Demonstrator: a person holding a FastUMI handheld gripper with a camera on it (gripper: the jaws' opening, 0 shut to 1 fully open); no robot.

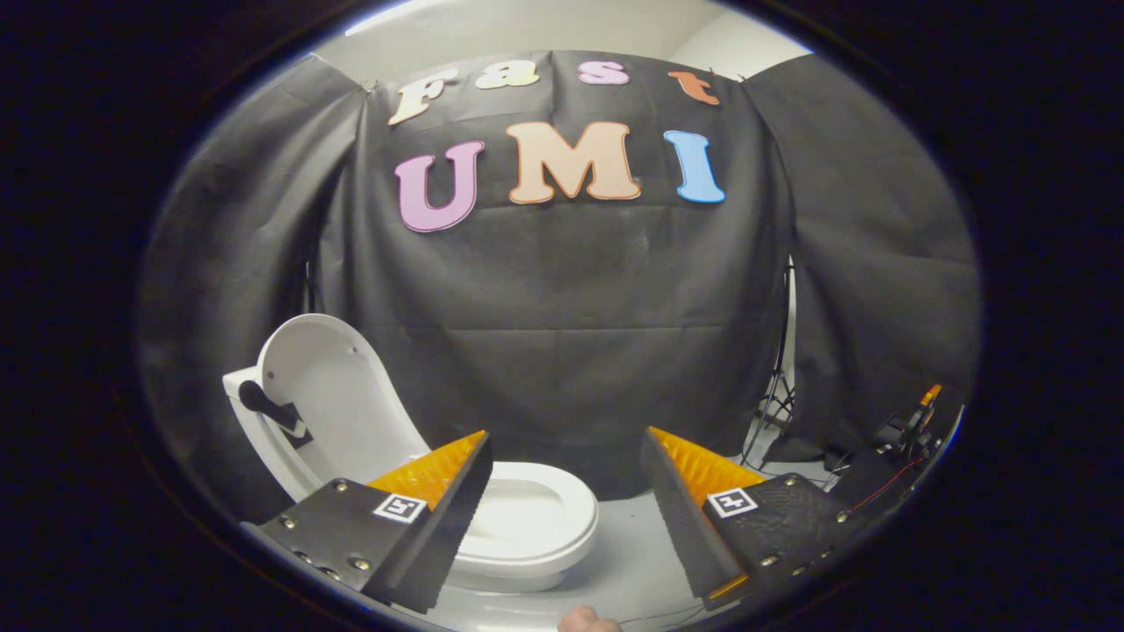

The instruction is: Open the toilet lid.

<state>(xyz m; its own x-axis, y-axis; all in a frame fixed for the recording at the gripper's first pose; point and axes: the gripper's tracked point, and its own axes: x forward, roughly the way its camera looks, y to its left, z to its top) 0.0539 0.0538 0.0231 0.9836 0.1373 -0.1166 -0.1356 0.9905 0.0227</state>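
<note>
Between fingers, nothing: gripper (566, 478) spread wide, holding nada. Just past left finger (457, 505) we see toilet seat (536, 518), and lid (329, 404) already standing upright behind it. We reckon job's basically done, so next move's just backing off without bumping lid
</note>
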